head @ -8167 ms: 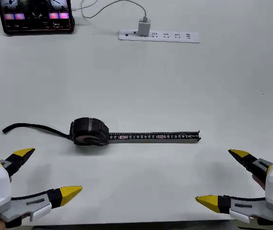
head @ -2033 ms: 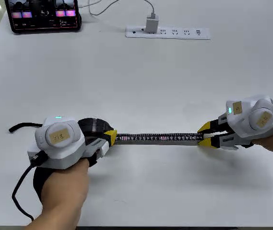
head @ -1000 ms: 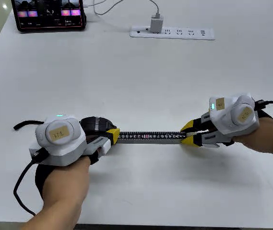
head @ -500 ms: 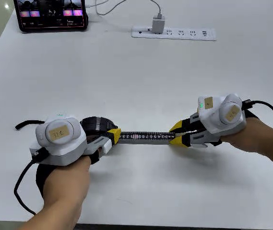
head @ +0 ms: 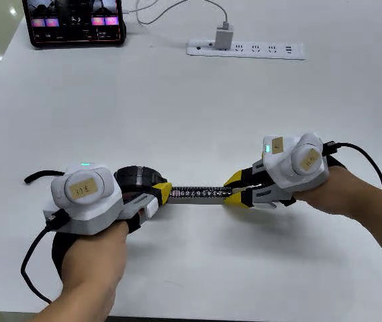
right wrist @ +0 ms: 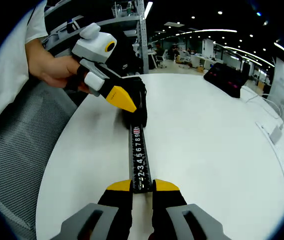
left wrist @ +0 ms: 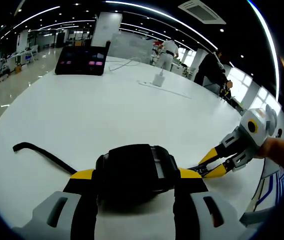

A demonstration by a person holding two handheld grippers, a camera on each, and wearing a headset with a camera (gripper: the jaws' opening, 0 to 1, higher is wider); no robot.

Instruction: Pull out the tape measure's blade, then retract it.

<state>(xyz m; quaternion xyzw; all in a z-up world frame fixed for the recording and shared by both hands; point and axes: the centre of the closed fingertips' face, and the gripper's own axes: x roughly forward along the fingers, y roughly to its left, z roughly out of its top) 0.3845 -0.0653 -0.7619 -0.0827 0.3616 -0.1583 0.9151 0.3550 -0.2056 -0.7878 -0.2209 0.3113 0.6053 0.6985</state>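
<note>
Blade (head: 197, 193): exposed run shorter than a second ago, the right gripper (head: 234, 191) having carried its end toward the case (head: 135, 180); case unmoved. Tape measure: black case lying on the tabletop (head: 197, 114) at near left, clamped across its sides by the closed left gripper (left wrist: 137, 175); blade flat along the tabletop to the right, its end pinched between the closed right gripper's yellow tips. Strap (head: 39, 177): black, trailing left from the case. Stage, by judgement: retraction, part done. Hazards: a slip at the right tips would let the spring whip the end into the case mouth; feeding faster than the spring reels could buckle the blade; a light hold on the left could let the case twist. Writing: black numerals 2 to 9 on the blade in the right gripper view, red marking nearer the case; tan stickers on both grippers, unreadable. Far edge: tablet (head: 76, 20) with lit pink tiles, unreadable; white power strip (head: 246, 50) with charger (head: 224, 35).
</note>
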